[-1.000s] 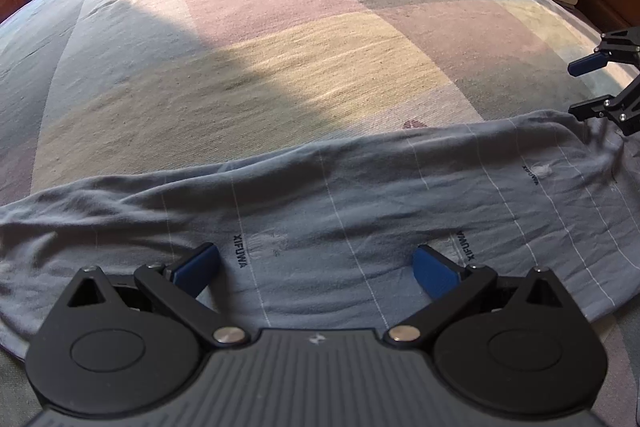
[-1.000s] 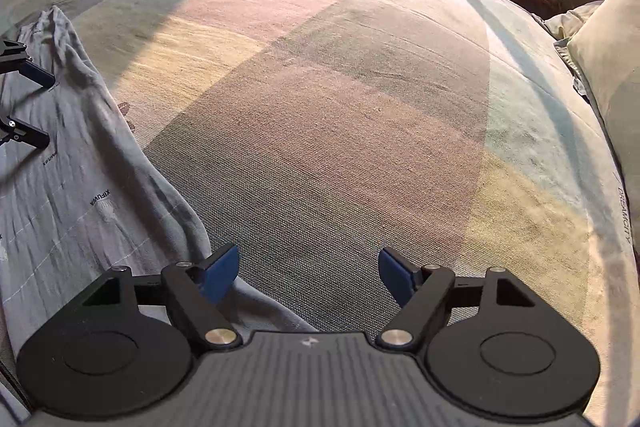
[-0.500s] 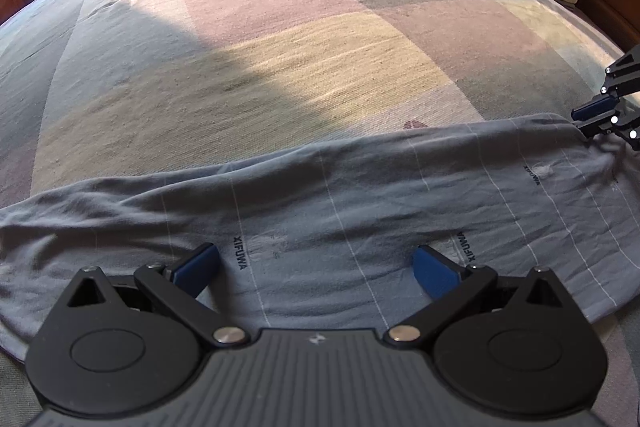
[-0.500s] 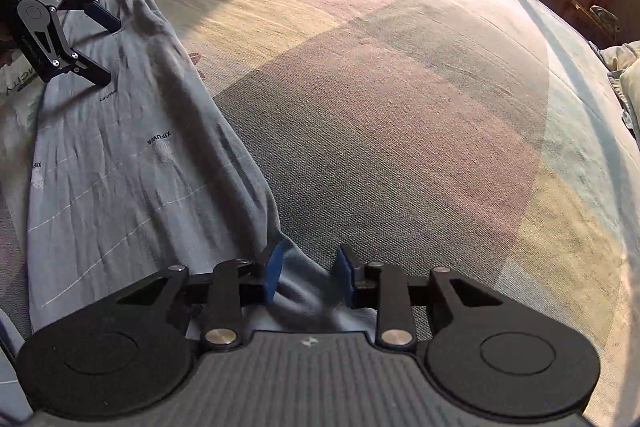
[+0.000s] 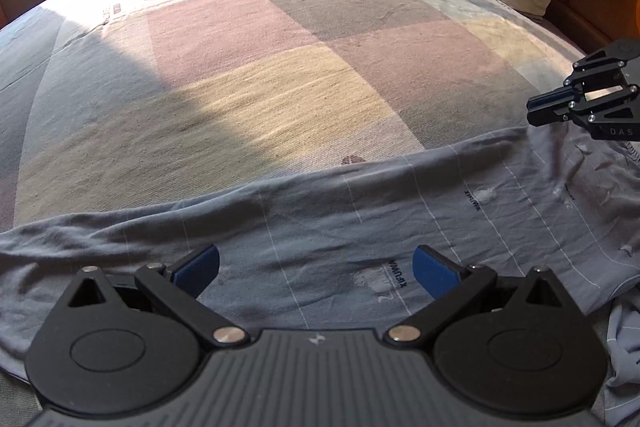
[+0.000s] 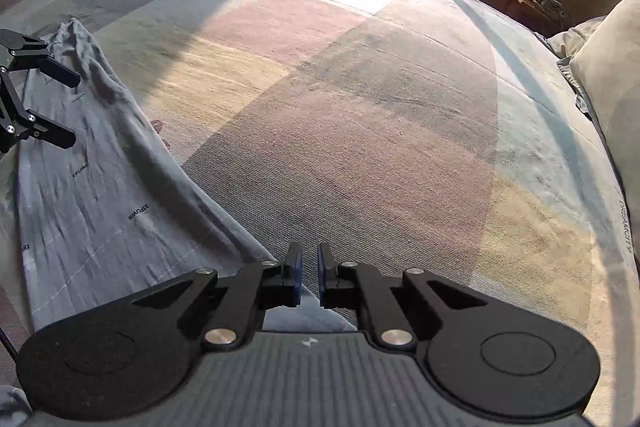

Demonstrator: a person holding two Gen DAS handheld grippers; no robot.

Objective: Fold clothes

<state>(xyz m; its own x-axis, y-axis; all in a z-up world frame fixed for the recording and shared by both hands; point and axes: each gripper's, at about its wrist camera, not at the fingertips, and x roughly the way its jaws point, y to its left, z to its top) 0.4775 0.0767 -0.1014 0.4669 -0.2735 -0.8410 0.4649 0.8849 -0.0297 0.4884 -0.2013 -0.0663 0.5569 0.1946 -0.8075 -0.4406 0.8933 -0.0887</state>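
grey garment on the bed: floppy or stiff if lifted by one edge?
Likely floppy: the grey garment lies thin and wrinkled on the bedspread. Probably light, and would sag beyond the right claw, whose jaws are closing over its corner.

both wrist views look steeply down, close, sharing garment (image 5: pixel 360 227) and bed (image 6: pixel 360 107)

Both grippers are matte black, with 2 round discs, silver pivot screws and ribbed grey housing. Each finger carries a blue pad (image 5: pixel 197 268). White letters "DAS" mark the right gripper (image 5: pixel 538 105).
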